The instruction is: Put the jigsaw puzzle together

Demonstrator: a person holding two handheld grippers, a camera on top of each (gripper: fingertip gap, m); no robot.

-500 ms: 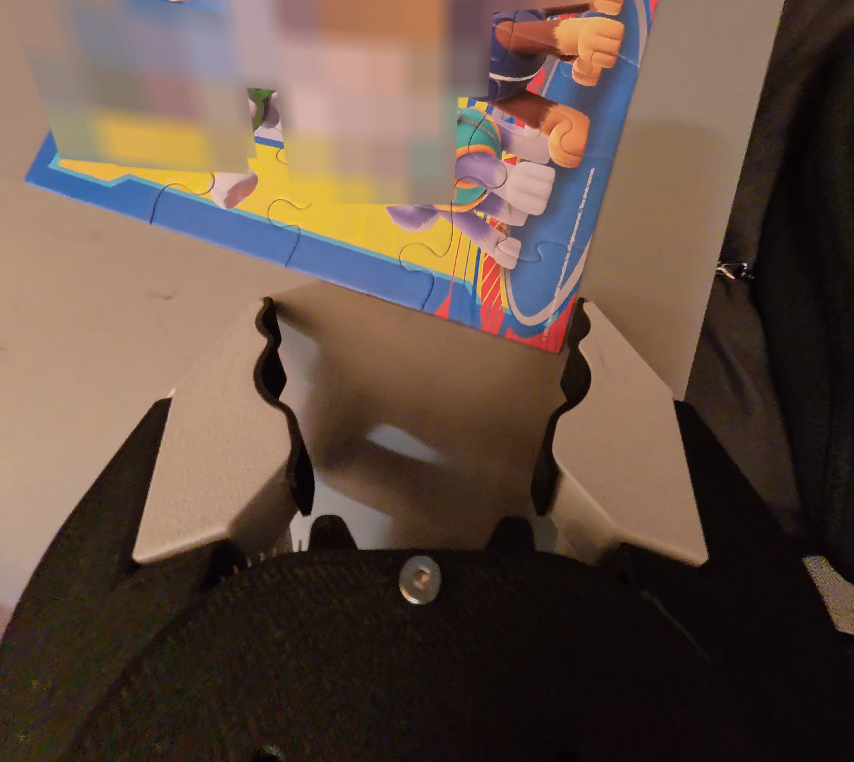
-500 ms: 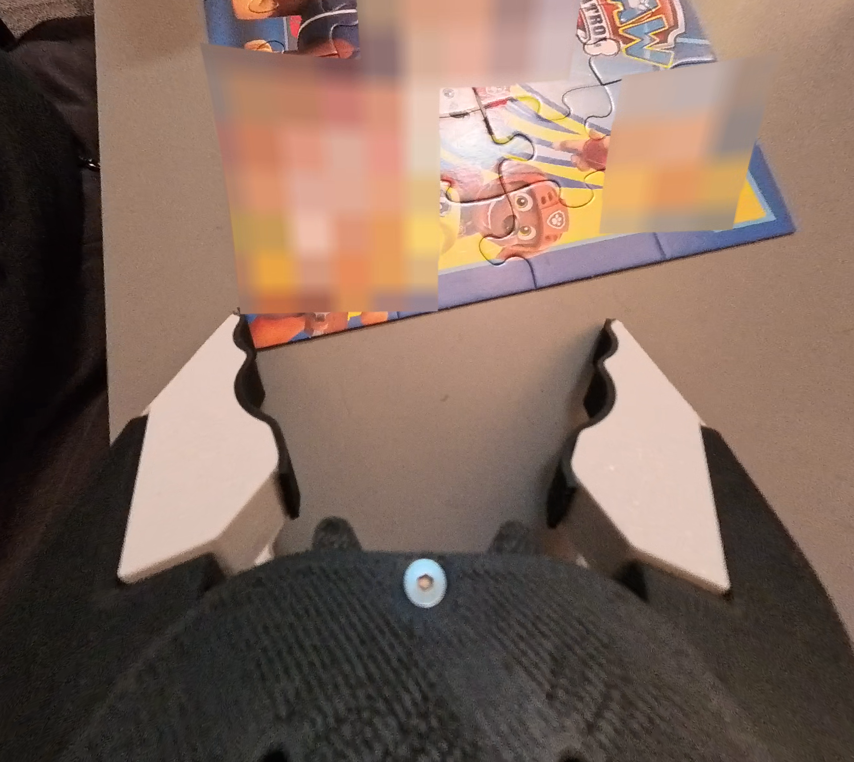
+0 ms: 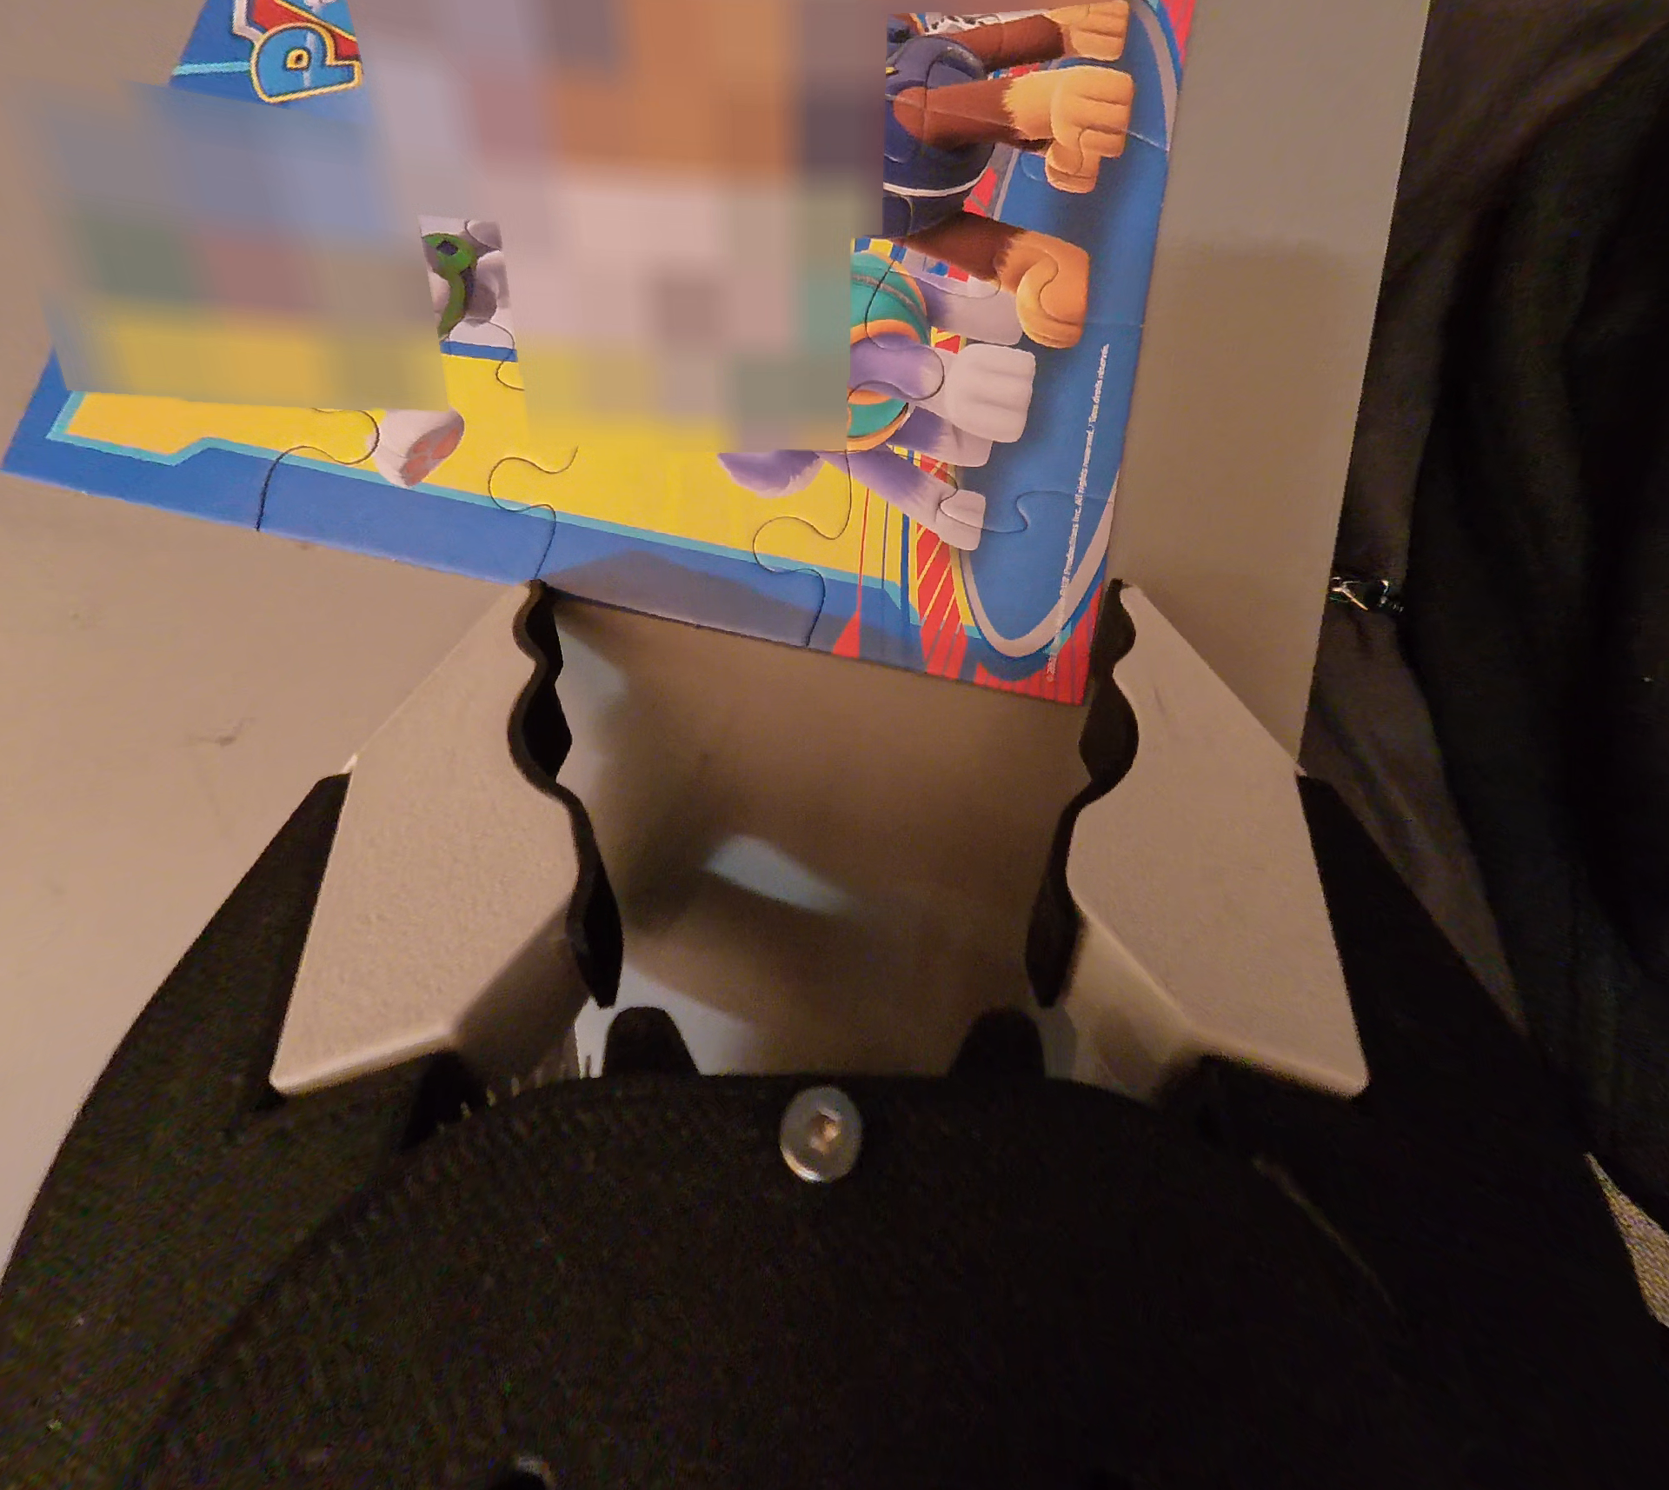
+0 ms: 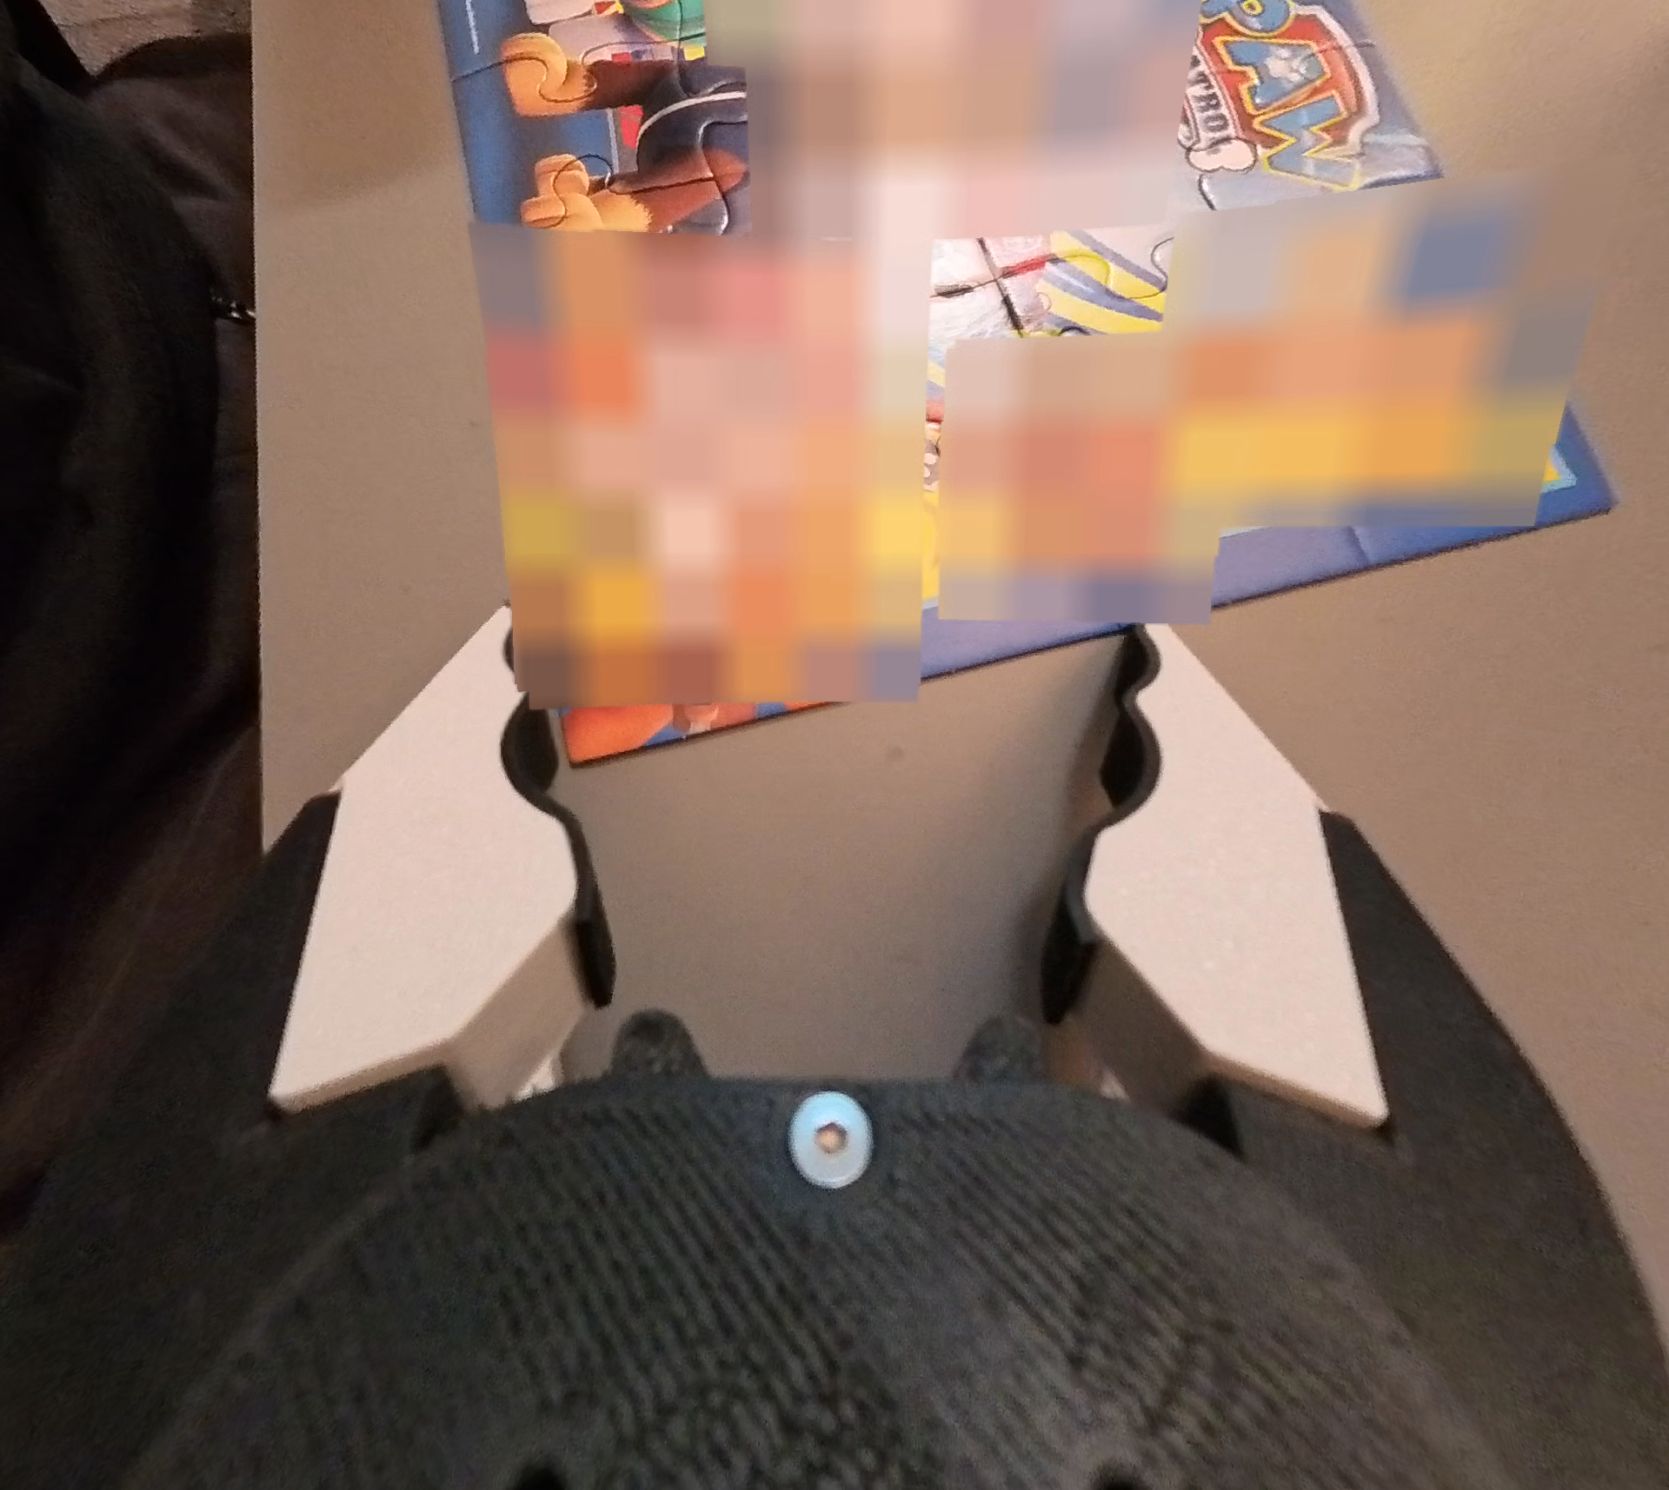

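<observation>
A flat gray table (image 3: 226,724) holds one thing: a jigsaw puzzle (image 3: 632,489), put together w/ bright cartoon colors (blue edge, yellow inside). In the left wrist view it lies at the far right, its corner near the table's right edge. The right wrist view shows the same puzzle (image 4: 1409,552) on the table (image 4: 361,363).

The jigsaw puzzle (image 3: 632,489) is printed card with a slight sheen; the bench (image 3: 181,724) is smooth, matt grey. Each claw (image 3: 817,598) has matt pale fingers (image 3: 1201,769) and textured black plastic.
</observation>
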